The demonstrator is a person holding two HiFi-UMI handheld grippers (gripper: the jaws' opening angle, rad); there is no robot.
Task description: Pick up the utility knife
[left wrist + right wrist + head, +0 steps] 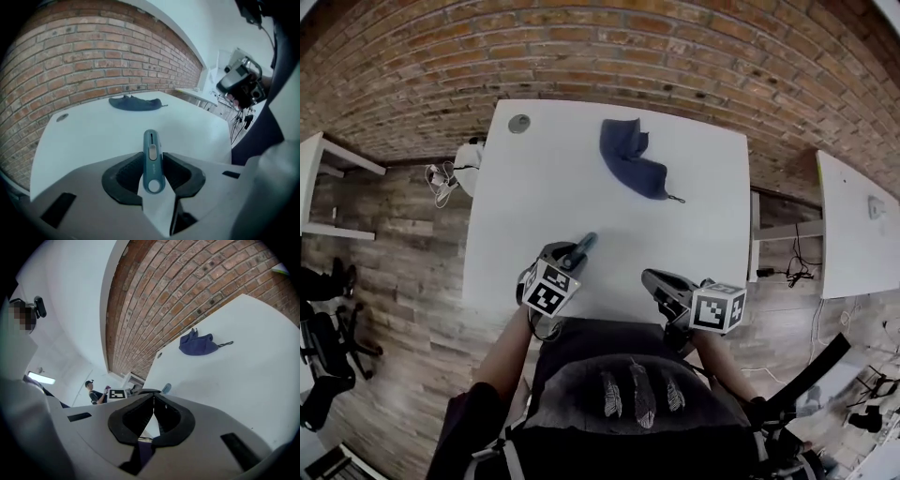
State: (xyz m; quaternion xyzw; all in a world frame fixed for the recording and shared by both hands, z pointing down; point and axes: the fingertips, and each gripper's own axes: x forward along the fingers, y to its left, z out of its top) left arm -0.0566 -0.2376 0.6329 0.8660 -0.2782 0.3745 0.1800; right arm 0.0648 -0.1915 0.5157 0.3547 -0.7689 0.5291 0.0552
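A: Where's the knife [151, 145]?
B: Clamped by its handle in the left tool [153, 156], over the desk's [93, 133] near edge. Right tool [153, 398] is closed, empty.
A: Handling?
B: Probably light, stiff, slick plastic; grip the flat sides, clear of the slider.
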